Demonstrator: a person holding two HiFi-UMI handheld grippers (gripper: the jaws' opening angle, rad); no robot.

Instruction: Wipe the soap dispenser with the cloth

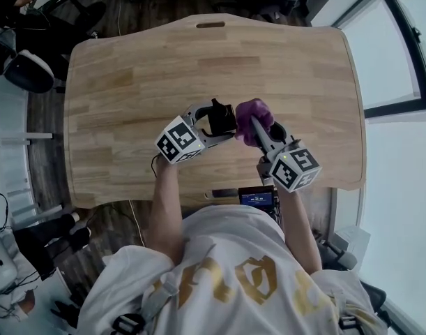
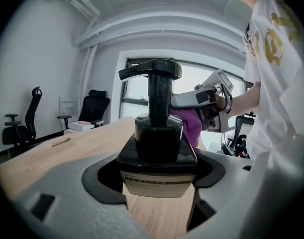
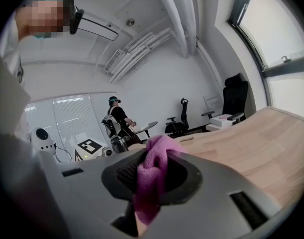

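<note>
The left gripper's (image 1: pixel 213 123) jaws are clamped on the base of the black soap dispenser (image 2: pixel 158 133). It stands upright at frame centre in the left gripper view, long axis vertical and pump spout pointing frame left. The right gripper's (image 1: pixel 259 128) jaws pinch a bunched purple cloth (image 3: pixel 151 176), held just beside the dispenser's far side. Both meet above the wooden table (image 1: pixel 129 82), mid-frame in the head view.

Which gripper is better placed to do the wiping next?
Right. The right gripper is shut on the cloth, close beside the dispenser. The left gripper is shut on the dispenser's body, so it is occupied.
</note>
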